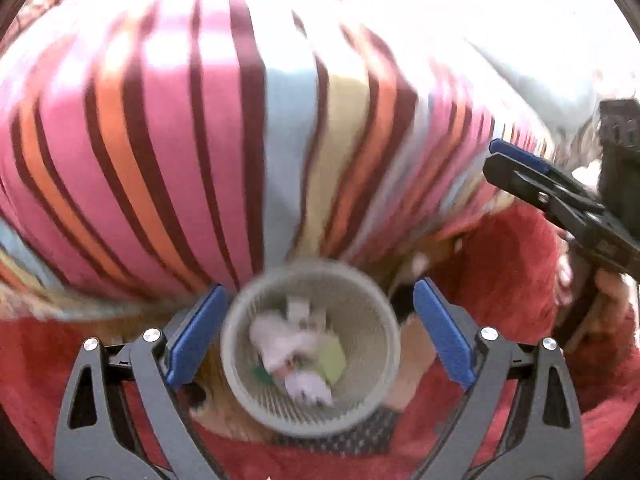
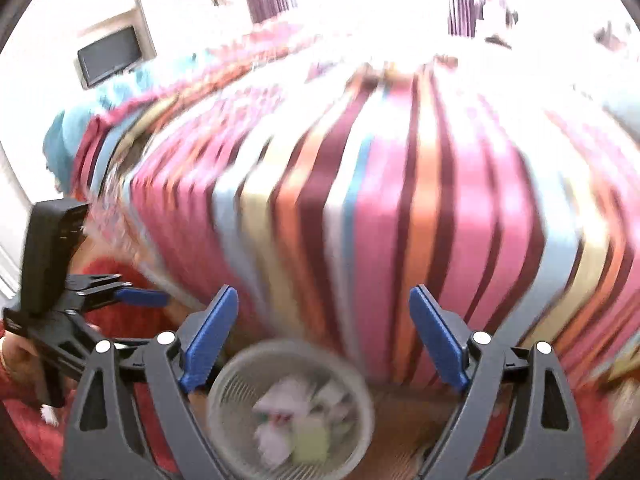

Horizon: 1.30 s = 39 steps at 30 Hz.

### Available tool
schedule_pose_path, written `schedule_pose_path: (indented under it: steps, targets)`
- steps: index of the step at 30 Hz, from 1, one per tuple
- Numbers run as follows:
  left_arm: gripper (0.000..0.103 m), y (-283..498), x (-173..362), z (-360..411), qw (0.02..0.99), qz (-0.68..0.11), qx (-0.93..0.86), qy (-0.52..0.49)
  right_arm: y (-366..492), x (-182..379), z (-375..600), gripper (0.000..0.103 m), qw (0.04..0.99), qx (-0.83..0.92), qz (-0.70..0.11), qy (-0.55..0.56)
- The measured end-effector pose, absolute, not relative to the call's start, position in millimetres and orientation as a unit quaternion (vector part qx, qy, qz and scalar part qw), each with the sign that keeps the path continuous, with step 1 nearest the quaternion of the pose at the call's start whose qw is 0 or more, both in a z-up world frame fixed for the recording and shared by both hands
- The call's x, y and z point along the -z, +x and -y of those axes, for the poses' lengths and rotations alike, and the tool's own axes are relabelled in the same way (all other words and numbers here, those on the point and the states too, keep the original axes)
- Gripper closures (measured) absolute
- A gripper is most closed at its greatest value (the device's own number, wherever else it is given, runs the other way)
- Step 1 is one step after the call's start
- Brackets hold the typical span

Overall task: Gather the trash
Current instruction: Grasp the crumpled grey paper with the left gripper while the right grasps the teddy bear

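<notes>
Trash (image 1: 296, 356) in basket (image 1: 240, 364), hand-held grippers (image 1: 316, 332) wide, empty

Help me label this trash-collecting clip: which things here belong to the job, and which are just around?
Job:
- mesh bin
- crumpled papers inside
- left gripper, open
- right gripper, open

Just around:
- striped bedspread
- red rug
- wall screen

A round grey mesh bin (image 1: 310, 346) stands upright on the floor beside the striped bed, holding crumpled white paper (image 1: 280, 346) and a yellow-green scrap (image 1: 332, 362).
</notes>
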<state>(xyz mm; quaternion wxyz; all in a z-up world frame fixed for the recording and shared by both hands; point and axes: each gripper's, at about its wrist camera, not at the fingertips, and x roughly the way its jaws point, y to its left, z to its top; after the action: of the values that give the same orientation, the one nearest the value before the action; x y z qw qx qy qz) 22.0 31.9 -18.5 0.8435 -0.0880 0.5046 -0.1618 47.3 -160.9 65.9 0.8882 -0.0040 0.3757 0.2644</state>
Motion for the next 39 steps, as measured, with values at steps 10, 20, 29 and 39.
schedule_pose_path:
  steps: [10,20,29,39]
  targets:
    - [0.011,183,-84,-98,0.916,-0.393,0.051,-0.058,193,-127,140,0.020,0.915,-0.270,-0.278,-0.110]
    - [0.011,391,-80,-139,0.908,-0.397,-0.017,-0.132,318,-109,76,0.020,0.859,-0.321,-0.335,-0.217]
    - [0.011,473,-61,-134,0.900,-0.418,-0.014,-0.124,352,-81,52,0.020,0.831,-0.329,-0.356,-0.272]
    - [0.015,522,-34,-131,0.886,-0.457,-0.043,-0.067,369,-64,79,0.026,0.820,-0.359,-0.407,-0.184]
